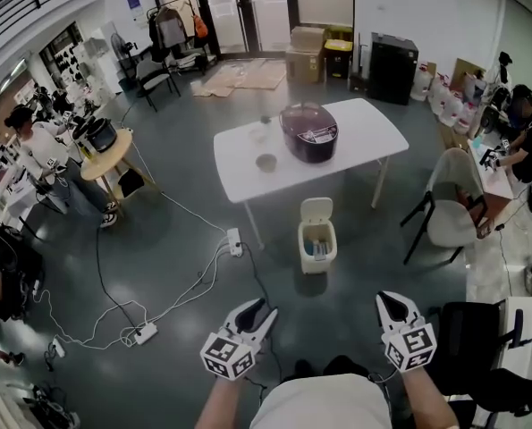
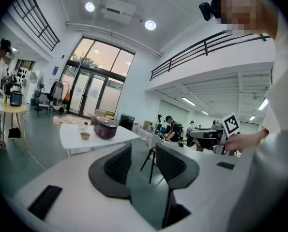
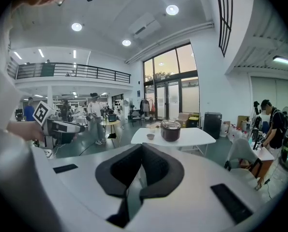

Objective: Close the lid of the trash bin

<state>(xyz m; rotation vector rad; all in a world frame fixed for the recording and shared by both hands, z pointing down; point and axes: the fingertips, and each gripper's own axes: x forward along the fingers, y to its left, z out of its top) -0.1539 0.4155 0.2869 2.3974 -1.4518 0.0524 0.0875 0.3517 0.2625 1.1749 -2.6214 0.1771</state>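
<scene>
A small cream trash bin (image 1: pixel 317 256) stands on the grey floor in front of the white table (image 1: pixel 239 161). Its lid (image 1: pixel 316 211) is tipped up at the back, and the inside shows. Both grippers hover low in the head view, well short of the bin. My left gripper (image 1: pixel 260 311) (image 2: pixel 144 149) is left of it, open, with only floor between its pads. My right gripper (image 1: pixel 392 300) (image 3: pixel 142 147) is right of it, shut, its fingertips touching on nothing. Neither gripper view shows the bin.
A dark rice cooker (image 1: pixel 308 132) and a bowl (image 1: pixel 266 162) sit on the table. A chair (image 1: pixel 449 211) stands right of the bin. Cables and a power strip (image 1: pixel 233 240) lie on the floor to its left. A black chair (image 1: pixel 476 329) is beside my right arm.
</scene>
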